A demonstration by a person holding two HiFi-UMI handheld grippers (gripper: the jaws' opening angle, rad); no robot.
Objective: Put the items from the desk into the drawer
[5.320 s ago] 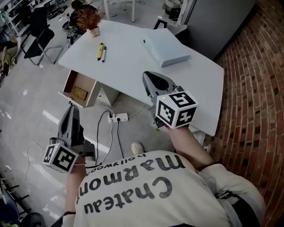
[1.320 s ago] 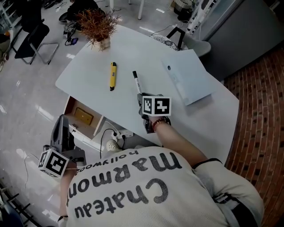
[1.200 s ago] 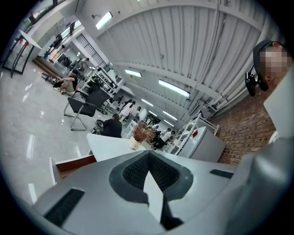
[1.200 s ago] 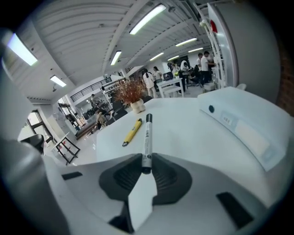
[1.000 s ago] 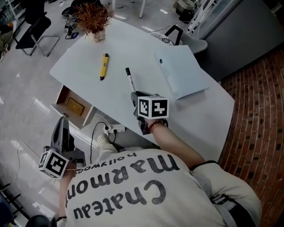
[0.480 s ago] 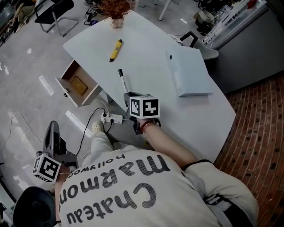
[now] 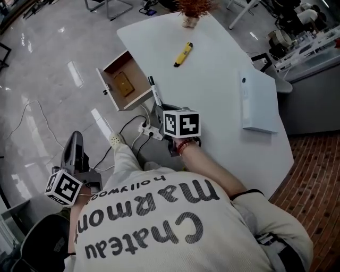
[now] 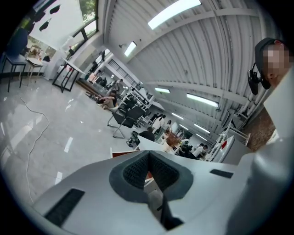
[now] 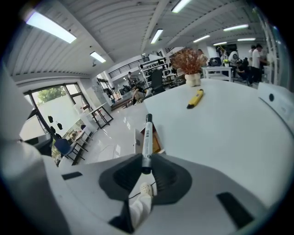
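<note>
**Marker held at the open drawer; left claw idle**

Marker (image 7: 154,91): it is off the desk (image 7: 212,101) and held by one end in the right gripper (image 7: 159,109). In the right gripper view the two pads are clamped against the marker's lower end (image 9: 147,137). The jaws stand only a narrow way apart, by the width of the barrel. The black-capped free end points away from the gripper toward the drawer (image 7: 135,100). In the head view that end lies over the drawer's near wall.

Drawer: it is pulled out from under the desk's edge and stands open. A flat yellow-brown item (image 7: 123,84) lies on its floor.

Left gripper (image 7: 74,139): it is low at the person's left side, well apart from the desk. In the left gripper view its jaw tips (image 8: 148,158) meet and nothing is between them.

On the desk:
- A yellow pen (image 7: 183,54) lies near the far end.
- A white box (image 7: 258,101) lies toward the right edge, well apart from the pen.
- A potted plant (image 7: 191,6) stands at the far end.
</note>
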